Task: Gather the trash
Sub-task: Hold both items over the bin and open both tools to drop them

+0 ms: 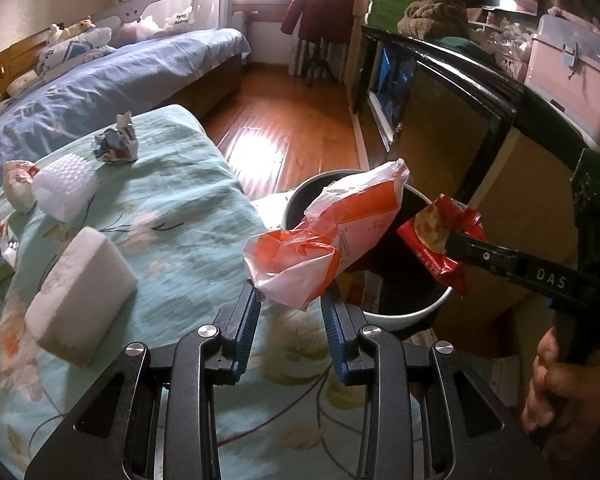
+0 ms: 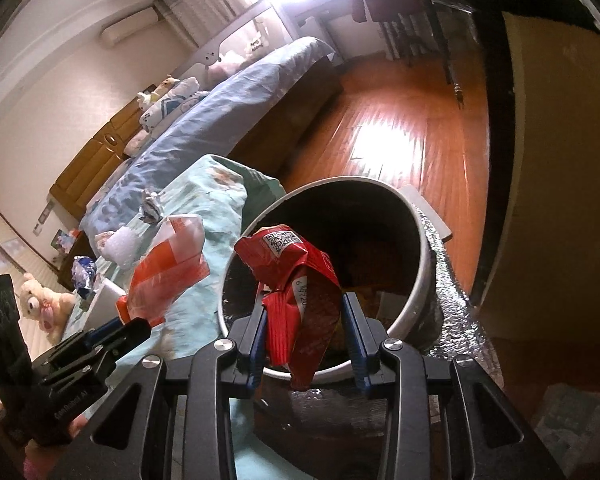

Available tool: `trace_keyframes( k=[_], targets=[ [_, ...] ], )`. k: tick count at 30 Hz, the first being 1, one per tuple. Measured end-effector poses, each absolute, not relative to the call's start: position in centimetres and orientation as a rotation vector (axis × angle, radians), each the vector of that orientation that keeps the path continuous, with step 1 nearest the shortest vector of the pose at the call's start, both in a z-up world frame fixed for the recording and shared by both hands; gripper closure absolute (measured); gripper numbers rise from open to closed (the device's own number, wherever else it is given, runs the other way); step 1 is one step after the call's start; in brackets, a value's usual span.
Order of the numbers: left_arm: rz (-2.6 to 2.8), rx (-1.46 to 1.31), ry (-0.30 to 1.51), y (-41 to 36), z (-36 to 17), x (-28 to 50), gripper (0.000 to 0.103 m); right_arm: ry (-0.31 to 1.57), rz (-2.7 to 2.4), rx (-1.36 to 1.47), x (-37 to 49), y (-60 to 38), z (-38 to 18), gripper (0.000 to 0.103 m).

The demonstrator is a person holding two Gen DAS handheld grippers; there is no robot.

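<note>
My left gripper is shut on an orange and white plastic bag and holds it over the near rim of the white trash bin. My right gripper is shut on a crumpled red snack wrapper and holds it above the bin's dark opening. In the left wrist view the right gripper reaches in from the right with the red wrapper. In the right wrist view the left gripper shows at the left with the orange bag.
On the green floral cover lie two white foam blocks, a crumpled foil wrapper and more wrappers at the left edge. A blue bed lies behind. A dark cabinet stands right of the bin.
</note>
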State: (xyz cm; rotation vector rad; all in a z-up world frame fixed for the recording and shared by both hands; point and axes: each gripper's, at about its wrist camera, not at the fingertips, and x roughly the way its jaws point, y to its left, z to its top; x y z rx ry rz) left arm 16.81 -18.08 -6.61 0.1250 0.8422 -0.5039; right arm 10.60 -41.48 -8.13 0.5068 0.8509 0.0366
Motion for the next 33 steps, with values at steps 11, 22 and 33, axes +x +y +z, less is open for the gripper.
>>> trace_keyframes(
  k=[11, 22, 33],
  targets=[
    [-0.528, 0.176, 0.861, -21.1, -7.0, 18.2, 0.073, 0.869, 0.014, 0.493, 11.7, -42.5, -8.9, 0.068],
    [-0.54, 0.201, 0.896, -22.6, -7.8, 20.1, 0.073, 0.896, 0.004, 0.473, 12.9, -43.0, -9.5, 0.068],
    [-0.538, 0.193, 0.925, -23.4, -8.3, 21.1, 0.071, 0.924, -0.005, 0.473, 13.9, -43.5, -10.1, 0.063]
  ],
)
